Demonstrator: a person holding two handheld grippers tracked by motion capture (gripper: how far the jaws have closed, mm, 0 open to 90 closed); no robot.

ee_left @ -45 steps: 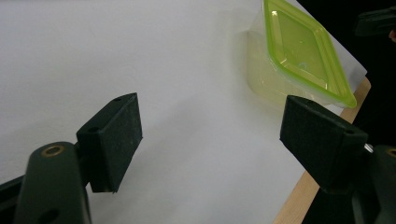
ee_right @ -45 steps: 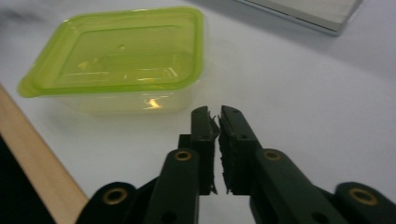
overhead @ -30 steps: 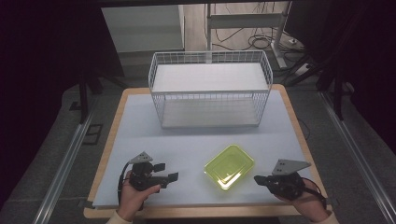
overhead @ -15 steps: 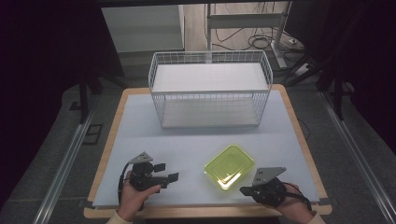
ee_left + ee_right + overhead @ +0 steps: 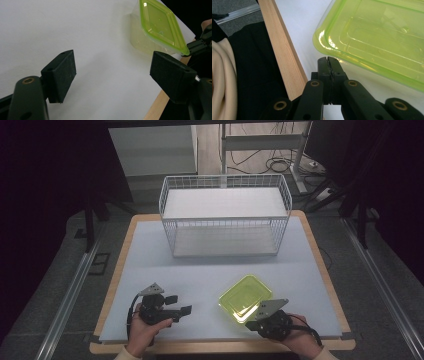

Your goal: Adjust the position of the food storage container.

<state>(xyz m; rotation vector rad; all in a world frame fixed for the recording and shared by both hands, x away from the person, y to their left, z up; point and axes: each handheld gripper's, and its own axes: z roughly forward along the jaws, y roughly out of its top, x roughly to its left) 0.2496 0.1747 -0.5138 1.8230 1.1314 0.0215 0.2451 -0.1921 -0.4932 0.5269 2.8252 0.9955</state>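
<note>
A wood-edged table with a pale grey top (image 5: pixel 150 270) stands on dark grey carpet (image 5: pixel 55 285). Behind it, black cables (image 5: pixel 280 165) lie on a lit wooden floor, while the room's sides stay dark.

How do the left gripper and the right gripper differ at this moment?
The left gripper has its jaws wide open; the right gripper has them shut together. The left gripper stands apart from the green container over bare table; the right gripper's tips are at the container's near rim. Both are black and hand-held.
</note>
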